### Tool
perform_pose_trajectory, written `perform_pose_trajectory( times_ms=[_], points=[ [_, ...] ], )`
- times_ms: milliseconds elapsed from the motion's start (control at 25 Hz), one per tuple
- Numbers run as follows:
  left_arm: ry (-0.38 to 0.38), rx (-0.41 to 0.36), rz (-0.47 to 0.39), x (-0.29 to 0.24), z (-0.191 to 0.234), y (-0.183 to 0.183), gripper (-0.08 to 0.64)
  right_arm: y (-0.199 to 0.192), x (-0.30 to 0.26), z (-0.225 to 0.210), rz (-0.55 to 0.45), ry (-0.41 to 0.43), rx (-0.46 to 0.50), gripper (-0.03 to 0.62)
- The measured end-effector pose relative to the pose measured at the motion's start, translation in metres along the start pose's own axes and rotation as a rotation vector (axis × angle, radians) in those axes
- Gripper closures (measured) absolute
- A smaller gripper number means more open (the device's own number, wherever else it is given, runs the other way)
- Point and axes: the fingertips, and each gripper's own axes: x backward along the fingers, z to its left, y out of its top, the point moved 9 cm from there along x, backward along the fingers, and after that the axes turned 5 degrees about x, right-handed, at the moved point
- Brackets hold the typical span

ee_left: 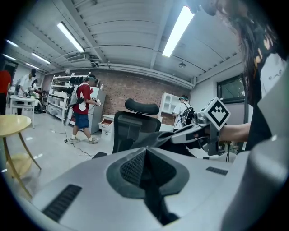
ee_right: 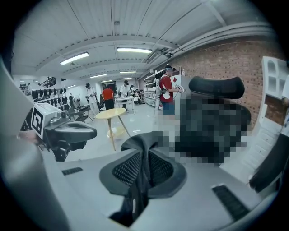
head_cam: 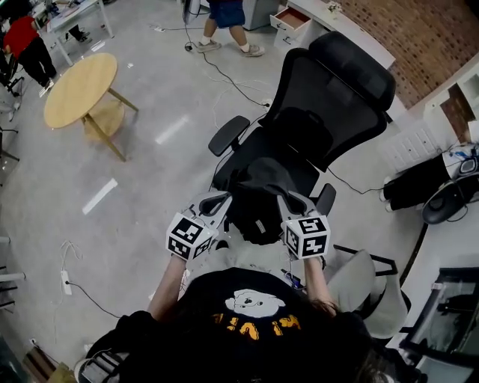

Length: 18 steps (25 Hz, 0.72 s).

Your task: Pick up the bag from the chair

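A black bag (head_cam: 258,196) hangs lifted in front of the black office chair (head_cam: 329,97), just above the seat's front edge. My left gripper (head_cam: 222,202) is shut on the bag's left side. My right gripper (head_cam: 288,200) is shut on its right side. In the left gripper view dark fabric (ee_left: 149,178) is pinched between the shut jaws, with the chair (ee_left: 135,126) behind and the other gripper (ee_left: 198,131) to the right. In the right gripper view a fold of the bag (ee_right: 141,149) runs between the shut jaws, and the left gripper (ee_right: 63,131) shows at left.
A round wooden table (head_cam: 81,88) stands on the grey floor at the far left. A person (head_cam: 228,22) walks behind the chair near a white cabinet (head_cam: 296,19). Cables (head_cam: 224,75) trail across the floor. A second chair (head_cam: 359,288) and dark bags (head_cam: 419,183) sit to the right.
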Motion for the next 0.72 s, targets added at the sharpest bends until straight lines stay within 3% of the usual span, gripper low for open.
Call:
perform_pose_trajectory(
  times_ms=[360,720],
  points=[
    [0.069,-0.009,-0.014,0.005,-0.039,-0.01,0.551,-0.014,0.03,0.001,-0.03,0.094,0.019,0.558],
    [0.154,-0.046,-0.015,0.019,-0.115,-0.02,0.551,-0.042,0.083,0.001,-0.075,0.196,0.062,0.558]
  ],
)
